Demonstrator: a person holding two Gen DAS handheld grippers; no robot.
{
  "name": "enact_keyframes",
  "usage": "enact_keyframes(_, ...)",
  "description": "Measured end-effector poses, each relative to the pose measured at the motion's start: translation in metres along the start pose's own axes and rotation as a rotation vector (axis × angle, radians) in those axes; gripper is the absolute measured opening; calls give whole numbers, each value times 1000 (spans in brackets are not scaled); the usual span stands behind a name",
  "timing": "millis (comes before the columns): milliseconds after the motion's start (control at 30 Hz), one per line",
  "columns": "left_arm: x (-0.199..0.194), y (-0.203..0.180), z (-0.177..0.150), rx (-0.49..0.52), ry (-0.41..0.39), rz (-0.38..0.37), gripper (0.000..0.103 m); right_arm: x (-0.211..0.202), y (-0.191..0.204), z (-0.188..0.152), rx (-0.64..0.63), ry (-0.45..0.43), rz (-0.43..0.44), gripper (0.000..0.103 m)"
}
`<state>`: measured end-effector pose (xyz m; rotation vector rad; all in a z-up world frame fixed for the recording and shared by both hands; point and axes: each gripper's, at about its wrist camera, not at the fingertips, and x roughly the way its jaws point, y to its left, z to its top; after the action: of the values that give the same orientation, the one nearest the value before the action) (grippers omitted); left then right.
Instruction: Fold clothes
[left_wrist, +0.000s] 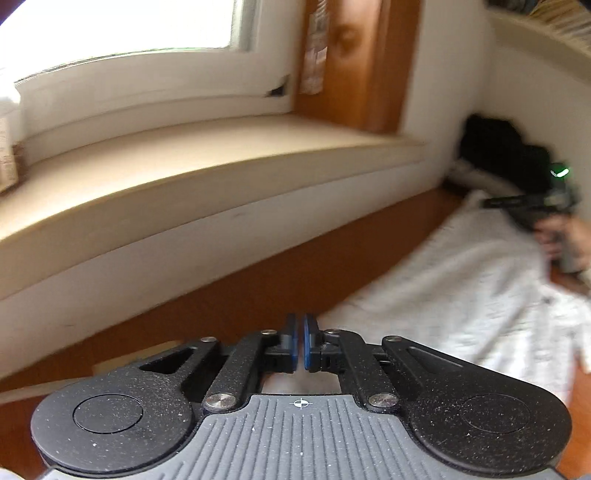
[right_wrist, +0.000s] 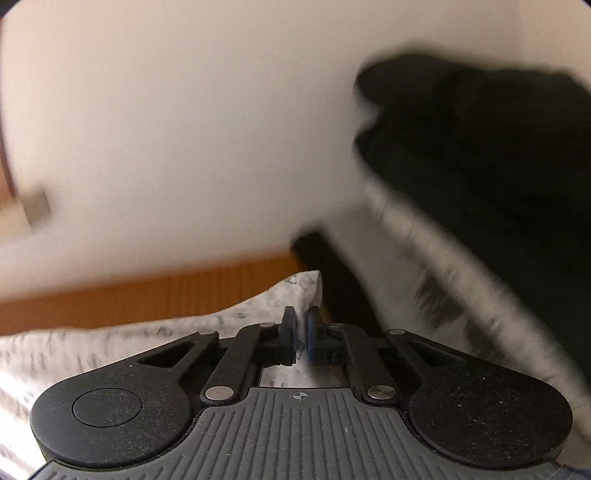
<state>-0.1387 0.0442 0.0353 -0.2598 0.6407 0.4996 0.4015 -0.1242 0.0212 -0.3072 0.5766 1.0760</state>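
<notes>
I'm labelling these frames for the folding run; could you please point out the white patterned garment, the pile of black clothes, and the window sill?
white patterned garment (left_wrist: 461, 295): left wrist view, middle of the spread fabric.
pile of black clothes (right_wrist: 498, 147): right wrist view, centre of the dark heap.
window sill (left_wrist: 184, 162): left wrist view, flat top surface.

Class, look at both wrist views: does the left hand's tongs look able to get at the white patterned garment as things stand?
Probably yes. The white patterned garment lies flat on the wooden surface, its near edge just right of the left tongs, with nothing between. They are shut, though, so they would need opening.
</notes>
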Motion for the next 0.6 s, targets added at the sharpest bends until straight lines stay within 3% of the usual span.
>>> enact_keyframes(33,1,0,-1,6,6,21,5,0,3,0,-17,0,-23,19)
enact_keyframes(100,4,-1,-2,17,19,64,19,-5,6,2,-23,-20,-39,33)
enact_keyframes(167,0,-7,0,25,-7,67,54,-12,7,3,-12,-42,-11,36)
enact_keyframes(367,17,-39,26,101,6,-26,63,-22,23,-3,-90,-4,116,41)
enact_keyframes(600,80,-86,57,184,100,-90,63,-30,40,-32,-175,17,127,51)
